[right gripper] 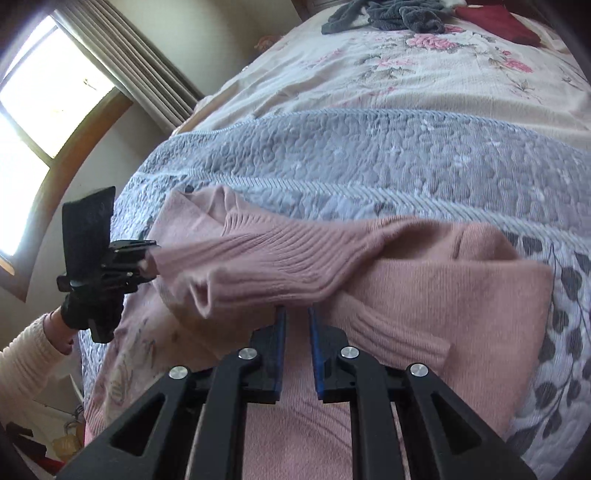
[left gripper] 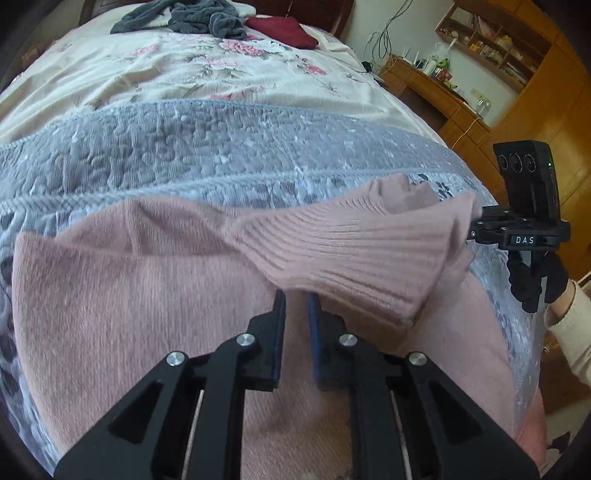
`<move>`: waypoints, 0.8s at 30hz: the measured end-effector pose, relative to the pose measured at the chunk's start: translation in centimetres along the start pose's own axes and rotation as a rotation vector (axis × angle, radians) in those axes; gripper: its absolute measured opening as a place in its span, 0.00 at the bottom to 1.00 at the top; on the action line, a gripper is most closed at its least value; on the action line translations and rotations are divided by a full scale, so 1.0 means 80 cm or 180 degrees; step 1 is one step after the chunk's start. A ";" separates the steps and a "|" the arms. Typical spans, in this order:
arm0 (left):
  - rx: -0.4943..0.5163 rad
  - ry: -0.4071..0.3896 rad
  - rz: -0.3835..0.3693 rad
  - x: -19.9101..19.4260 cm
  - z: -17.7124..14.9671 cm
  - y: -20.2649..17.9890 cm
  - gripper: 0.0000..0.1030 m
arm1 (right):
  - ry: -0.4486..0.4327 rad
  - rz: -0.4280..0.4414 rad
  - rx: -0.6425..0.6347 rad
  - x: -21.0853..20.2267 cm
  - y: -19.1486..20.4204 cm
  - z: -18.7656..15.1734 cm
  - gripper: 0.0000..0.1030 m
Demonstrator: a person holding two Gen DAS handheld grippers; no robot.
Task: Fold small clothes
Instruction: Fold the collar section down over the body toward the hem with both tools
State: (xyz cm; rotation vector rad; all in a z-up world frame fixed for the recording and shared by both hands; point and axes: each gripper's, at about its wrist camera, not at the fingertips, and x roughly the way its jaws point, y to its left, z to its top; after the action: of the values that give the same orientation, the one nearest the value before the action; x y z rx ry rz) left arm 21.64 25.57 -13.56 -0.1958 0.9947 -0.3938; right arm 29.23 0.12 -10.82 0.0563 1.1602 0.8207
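On the near end of the bed, a pink knitted sweater (left gripper: 110, 295) lay spread over a grey quilted coverlet (left gripper: 184, 147), its body flat and its ribbed band (left gripper: 332, 240) lifted clear of the rest and drawn out between the two tools. The left gripper (left gripper: 295, 295) had its fingers nearly together, only a narrow slot showing between the blue pads, and the tips disappeared under the edge of the ribbing; the right gripper (right gripper: 295, 312) looked the same in its own view. Seen from across, each tool met one end of the band, so I judged both to be pinched on the knit, though the actual nip was hidden by cloth. The fabric looked soft, light and stretchy, the kind that sags wherever it is unsupported and drags the layer beneath along with it. The ribbing was the firmest part and the sensible place to hold: two points well apart along one edge, so the band could be carried over level and laid down without bunching. A single central pinch would likely let both ends droop. Farther up the floral bedspread (left gripper: 166, 70), well apart, a grey garment (left gripper: 192, 16) and a dark red one (left gripper: 284, 31) lay unfolded.
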 end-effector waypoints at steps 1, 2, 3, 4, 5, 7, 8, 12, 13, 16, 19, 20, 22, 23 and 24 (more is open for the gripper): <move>-0.0063 0.0018 -0.0029 -0.004 -0.008 0.003 0.14 | 0.0005 0.0015 0.0046 -0.004 -0.002 -0.008 0.17; -0.0152 0.0023 -0.0078 -0.008 -0.015 0.006 0.16 | -0.0012 0.0051 0.0117 -0.010 -0.004 -0.015 0.19; -0.0257 0.0013 -0.0137 -0.013 -0.020 0.009 0.20 | -0.0048 0.0120 0.0210 -0.017 -0.007 -0.022 0.21; -0.0390 -0.0016 -0.0215 -0.019 -0.024 0.013 0.25 | -0.0091 0.0202 0.0322 -0.024 -0.010 -0.027 0.26; -0.0524 -0.0059 -0.0313 -0.024 -0.029 0.015 0.27 | -0.0125 0.0286 0.0441 -0.029 -0.012 -0.030 0.33; -0.0815 -0.0117 -0.0513 -0.029 -0.033 0.018 0.38 | -0.0148 0.0465 0.0624 -0.030 -0.012 -0.033 0.42; -0.0930 -0.0091 -0.0583 -0.026 -0.035 0.016 0.40 | -0.0119 0.0538 0.0704 -0.025 -0.010 -0.034 0.46; -0.1205 0.0152 -0.0631 0.005 -0.041 0.004 0.42 | 0.0146 0.0408 0.0892 0.013 0.002 -0.038 0.50; -0.1227 0.0192 -0.0592 0.012 -0.042 0.002 0.38 | 0.0203 0.0401 0.0991 0.024 0.000 -0.041 0.50; -0.1269 0.0214 -0.0629 0.022 -0.039 -0.004 0.06 | 0.0196 0.0503 0.1149 0.040 -0.005 -0.043 0.32; -0.1252 0.0196 -0.0604 0.020 -0.032 -0.002 0.07 | 0.0152 0.0518 0.1135 0.035 -0.005 -0.041 0.13; -0.1232 0.0180 -0.0587 0.016 -0.030 0.000 0.07 | 0.0130 0.0488 0.1116 0.029 -0.005 -0.040 0.11; -0.1188 0.0171 -0.0539 0.008 -0.028 0.007 0.06 | 0.0087 0.0453 0.1085 0.015 -0.008 -0.041 0.11; -0.1163 0.0185 -0.0513 0.005 -0.029 0.010 0.06 | 0.0079 0.0454 0.1079 0.011 -0.010 -0.043 0.10; -0.1133 0.0208 -0.0500 0.004 -0.031 0.013 0.06 | 0.0080 0.0458 0.1076 0.008 -0.012 -0.045 0.10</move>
State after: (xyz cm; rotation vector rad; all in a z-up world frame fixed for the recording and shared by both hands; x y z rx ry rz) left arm 19.94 26.41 -15.47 -0.5880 1.1135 -0.3652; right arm 26.89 -1.48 -13.26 0.4135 1.3206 0.7449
